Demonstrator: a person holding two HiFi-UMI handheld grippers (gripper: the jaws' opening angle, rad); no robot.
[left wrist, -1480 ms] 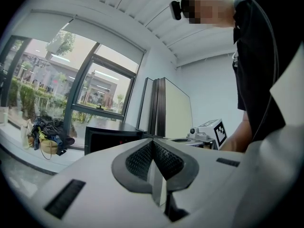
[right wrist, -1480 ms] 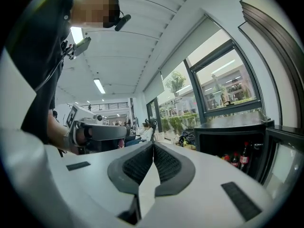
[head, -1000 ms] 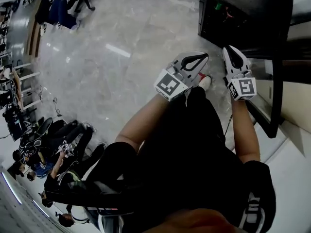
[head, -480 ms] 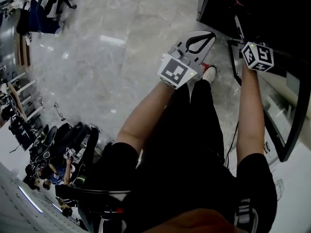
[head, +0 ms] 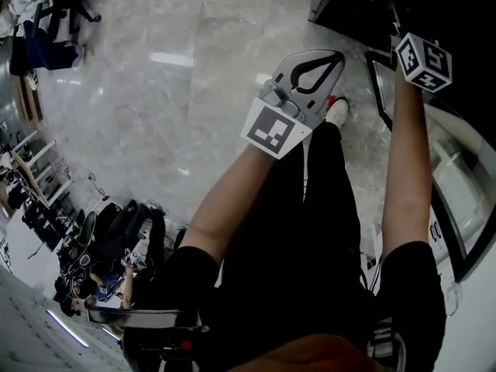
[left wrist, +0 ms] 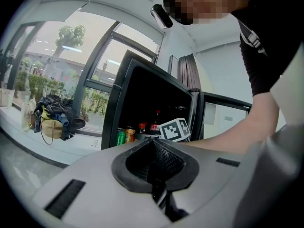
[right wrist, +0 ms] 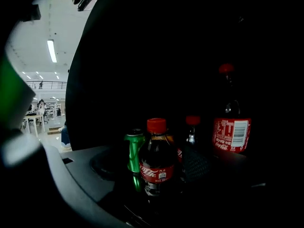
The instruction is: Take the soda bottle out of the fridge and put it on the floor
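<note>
While the left gripper (head: 329,59) hangs pinched shut over the marble floor (head: 147,91) at twelve o'clock in the head view, the right gripper (right wrist: 151,164) is inside the dark fridge (head: 349,6) up at one o'clock. Its jaws have just swung wide, with nothing clamped yet. Dead ahead in the gap stands the small cola bottle (right wrist: 156,158), pads clear of it. Tight company, though: a green can (right wrist: 134,148) hard at its nine o'clock, a second red-capped bottle (right wrist: 192,134) at one o'clock, a tall cola bottle (right wrist: 231,127) further out at two. The smart play, I'd say: slide in level, keep the pad off that can, centre on the label band, squeeze, then lift.
</note>
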